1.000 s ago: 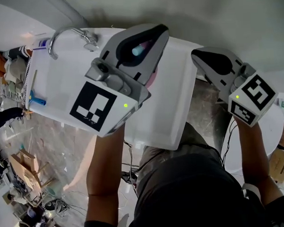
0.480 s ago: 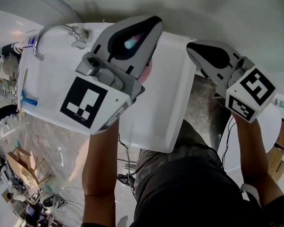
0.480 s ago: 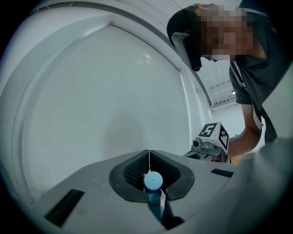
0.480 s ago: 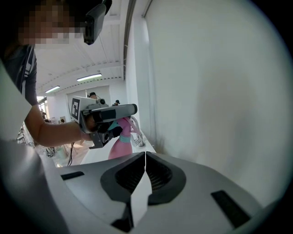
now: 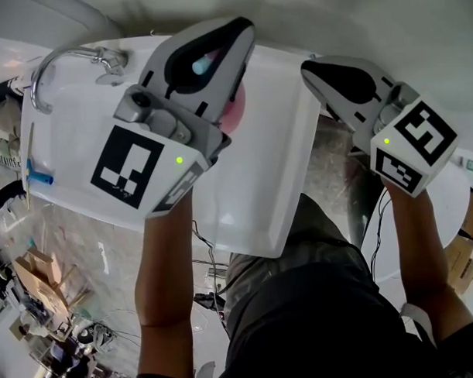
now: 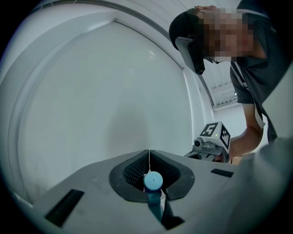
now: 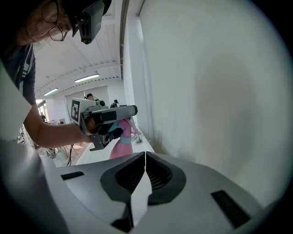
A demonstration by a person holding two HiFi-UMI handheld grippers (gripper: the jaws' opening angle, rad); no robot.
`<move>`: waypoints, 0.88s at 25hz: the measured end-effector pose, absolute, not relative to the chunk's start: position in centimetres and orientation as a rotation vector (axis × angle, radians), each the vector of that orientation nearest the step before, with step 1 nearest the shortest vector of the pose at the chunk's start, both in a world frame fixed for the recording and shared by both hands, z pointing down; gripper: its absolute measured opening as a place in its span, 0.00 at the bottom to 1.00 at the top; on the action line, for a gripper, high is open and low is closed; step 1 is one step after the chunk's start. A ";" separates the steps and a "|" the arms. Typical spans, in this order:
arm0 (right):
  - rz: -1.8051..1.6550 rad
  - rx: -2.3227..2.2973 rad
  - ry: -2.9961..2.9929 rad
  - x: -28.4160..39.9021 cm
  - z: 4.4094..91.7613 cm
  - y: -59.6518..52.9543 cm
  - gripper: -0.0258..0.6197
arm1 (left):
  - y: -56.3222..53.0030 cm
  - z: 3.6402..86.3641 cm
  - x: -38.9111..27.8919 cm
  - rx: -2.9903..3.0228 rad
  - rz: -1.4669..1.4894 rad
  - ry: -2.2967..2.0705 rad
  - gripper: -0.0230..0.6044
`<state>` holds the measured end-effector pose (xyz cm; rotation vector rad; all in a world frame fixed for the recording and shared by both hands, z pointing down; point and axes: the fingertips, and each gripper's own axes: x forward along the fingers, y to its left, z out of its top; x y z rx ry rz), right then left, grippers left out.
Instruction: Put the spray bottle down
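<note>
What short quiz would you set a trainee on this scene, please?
1. True or false: the right gripper holds the spray bottle.
2. What colour is the bottle's body? A) green B) pink C) yellow
3. In the head view, which metal fitting stands at the far left corner of the white sink?

Key
1. False: its jaws are together with nothing between them. The left gripper is closed on the bottle.
2. B
3. The tap
</note>
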<state>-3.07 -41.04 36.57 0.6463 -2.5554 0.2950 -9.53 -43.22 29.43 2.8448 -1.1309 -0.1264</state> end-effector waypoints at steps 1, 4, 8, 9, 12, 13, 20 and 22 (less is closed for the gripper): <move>0.299 0.646 -2.554 -2.9 36.8 -41.2 0.05 | -43.4 29.6 -9.4 2.843 -0.127 -1.131 0.05; 0.311 0.644 -2.550 -2.5 37.4 -41.7 0.05 | -44.0 30.3 -9.0 2.831 -0.127 -1.133 0.05; 0.327 0.641 -2.545 -2.6 38.6 -42.4 0.05 | -44.8 31.5 -9.2 2.816 -0.140 -1.139 0.05; 0.330 0.640 -2.544 -2.8 38.8 -42.7 0.05 | -45.0 31.8 -9.3 2.811 -0.142 -1.141 0.05; 0.337 0.639 -2.540 -3.0 39.1 -43.1 0.05 | -45.5 32.2 -9.5 2.800 -0.151 -1.146 0.05; 0.341 0.640 -2.539 -2.8 39.2 -43.2 0.05 | -45.6 32.4 -9.4 2.797 -0.154 -1.147 0.05; 0.368 0.637 -2.527 -2.6 40.8 -44.2 0.05 | -47.2 33.9 -9.5 2.772 -0.189 -1.157 0.05; 0.373 0.638 -2.525 -2.4 41.1 -44.3 0.05 | -47.6 34.3 -9.5 2.771 -0.200 -1.167 0.05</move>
